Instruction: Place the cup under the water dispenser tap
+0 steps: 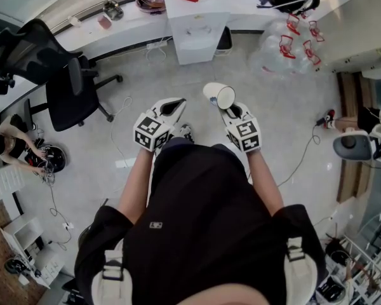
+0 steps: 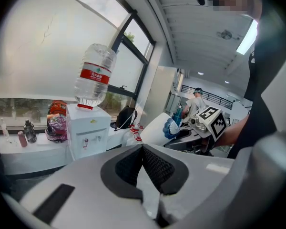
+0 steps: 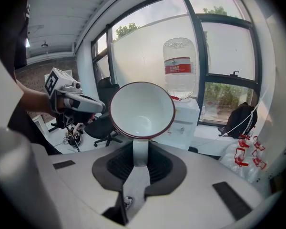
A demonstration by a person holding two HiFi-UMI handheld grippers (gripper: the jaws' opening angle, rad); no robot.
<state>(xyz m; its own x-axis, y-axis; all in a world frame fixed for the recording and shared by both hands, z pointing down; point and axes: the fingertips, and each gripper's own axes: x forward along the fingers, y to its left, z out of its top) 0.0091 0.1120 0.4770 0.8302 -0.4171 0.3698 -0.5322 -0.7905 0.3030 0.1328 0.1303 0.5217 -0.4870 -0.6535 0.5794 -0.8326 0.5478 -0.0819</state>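
Your right tongs [image 1: 230, 108] are clenched on the handle of the white cup [image 1: 219, 95], and in the right gripper view the handle sits squeezed between the two dark pads [image 3: 158, 165]. The cup [image 3: 142, 109] lies on its side, its red-rimmed mouth facing back toward that camera, and it is empty inside. It hangs in the air above the floor [image 1: 140, 75], well short of the dispenser.

Your left tongs [image 1: 175, 105] are closed tip to tip with nothing between them; in the left gripper view [image 2: 143, 149] the pads meet at the front. From that view the cup [image 2: 157, 128] shows at 2 o'clock of the tips, with a blue pattern on its side.

In the head view, the water dispenser [image 1: 193, 24] stands at 12 o'clock from both tongs, against the bench [image 1: 127, 27] that runs under the windows. In the right gripper view the dispenser [image 3: 185, 120] stands just past the cup's right rim, with its clear bottle [image 3: 180, 68] upside down on top.

A black office chair [image 1: 70, 88] stands at 10 o'clock.
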